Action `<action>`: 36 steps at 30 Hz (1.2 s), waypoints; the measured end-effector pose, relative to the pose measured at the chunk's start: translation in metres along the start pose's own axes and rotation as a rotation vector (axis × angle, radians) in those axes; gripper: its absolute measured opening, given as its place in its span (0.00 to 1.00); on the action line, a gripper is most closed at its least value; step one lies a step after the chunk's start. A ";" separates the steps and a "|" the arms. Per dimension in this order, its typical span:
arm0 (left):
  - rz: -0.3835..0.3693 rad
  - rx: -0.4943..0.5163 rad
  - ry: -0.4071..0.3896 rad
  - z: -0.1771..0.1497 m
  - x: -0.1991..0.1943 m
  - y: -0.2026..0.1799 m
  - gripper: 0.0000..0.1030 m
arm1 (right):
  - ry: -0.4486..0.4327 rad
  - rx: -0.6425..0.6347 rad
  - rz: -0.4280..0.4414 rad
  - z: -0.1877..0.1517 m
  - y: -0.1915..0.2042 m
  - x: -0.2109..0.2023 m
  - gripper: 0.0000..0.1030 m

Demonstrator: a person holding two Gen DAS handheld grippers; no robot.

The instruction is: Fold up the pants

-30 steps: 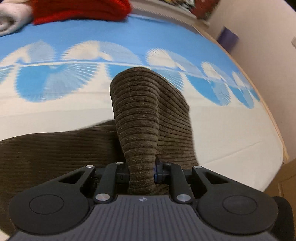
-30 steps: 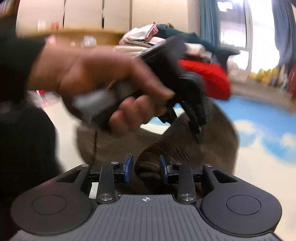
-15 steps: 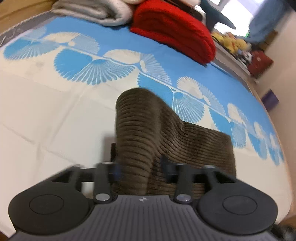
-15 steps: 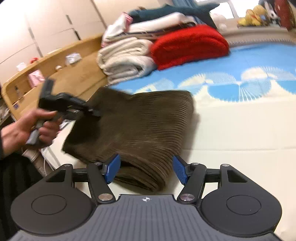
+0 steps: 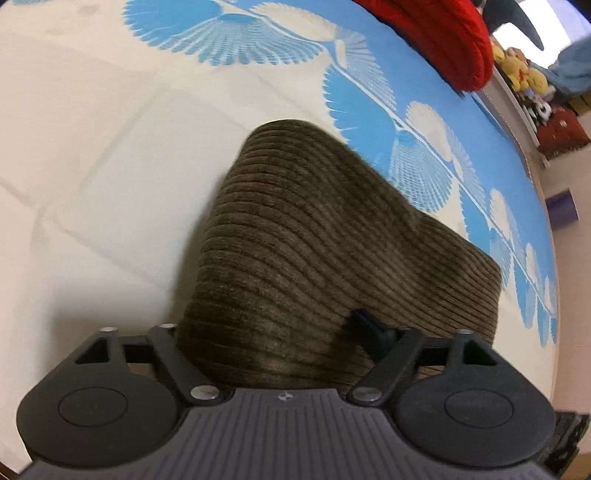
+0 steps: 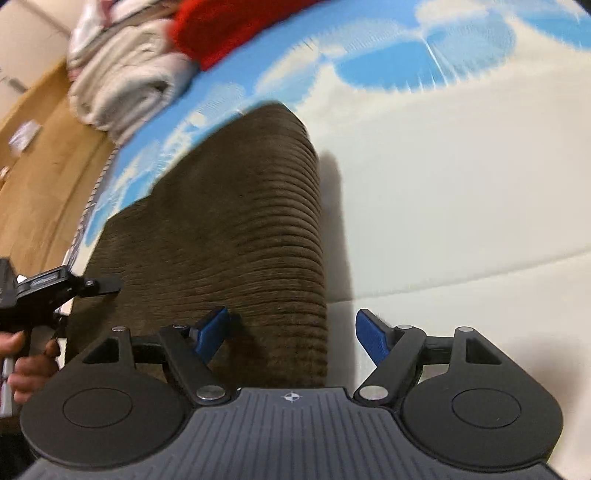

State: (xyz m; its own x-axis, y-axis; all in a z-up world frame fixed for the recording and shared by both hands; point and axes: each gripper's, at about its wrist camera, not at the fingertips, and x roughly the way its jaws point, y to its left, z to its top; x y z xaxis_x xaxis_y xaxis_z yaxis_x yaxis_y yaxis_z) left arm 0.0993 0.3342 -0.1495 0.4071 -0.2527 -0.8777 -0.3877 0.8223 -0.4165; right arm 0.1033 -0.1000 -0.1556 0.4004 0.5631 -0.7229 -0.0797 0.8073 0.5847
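Right claw (image 6: pixel 291 332) is standing wide, its jaws having just been spreading; the near edge of the folded brown corduroy pants (image 6: pixel 236 236) is lying between the blue pads (image 6: pixel 212 328), slack, with clear space on the pad to the right, so nothing is being pinched. Left claw (image 5: pixel 273 332) is likewise spreading, jaws having just been opening; the same corduroy bundle (image 5: pixel 314 236) is bulging up between its fingers, one blue-tipped finger (image 5: pixel 365 325) showing against the cloth, the other hidden beneath it. Cloth is touching but not being gripped, as far as I can judge.

Step in hand, by my reading: letting go after laying one fold over. Doing it well means drawing both claws straight back off the near edge, without dragging the top layer, then checking that the edges are lining up before any further fold or smoothing.

Pants are resting folded on the cream part of the bed cover (image 6: pixel 461 192), near its close edge. Further off, the blue fan-patterned band (image 5: pixel 236 40) is running across. Beyond that, a red fuzzy folded blanket (image 5: pixel 443 33) and a pale rolled blanket (image 6: pixel 125 85) are sitting at the far side. Person's hand (image 6: pixel 26 365) is gripping the left tool's handle at the frame edge.
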 end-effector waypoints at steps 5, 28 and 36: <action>0.056 0.057 -0.010 0.017 -0.002 -0.030 0.41 | -0.036 -0.114 0.016 0.019 0.024 -0.002 0.18; -0.119 0.544 -0.201 -0.011 0.037 -0.262 0.44 | -0.353 -0.129 -0.304 0.135 -0.142 -0.152 0.23; 0.069 0.908 0.167 -0.077 0.109 -0.267 0.39 | 0.107 -0.655 -0.218 0.074 -0.110 -0.082 0.23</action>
State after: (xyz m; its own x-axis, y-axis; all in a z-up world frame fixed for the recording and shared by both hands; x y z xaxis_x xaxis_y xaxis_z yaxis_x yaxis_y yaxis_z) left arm 0.1832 0.0478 -0.1525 0.2552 -0.2005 -0.9459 0.4186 0.9047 -0.0788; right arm 0.1471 -0.2482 -0.1332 0.3808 0.3632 -0.8503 -0.5549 0.8254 0.1040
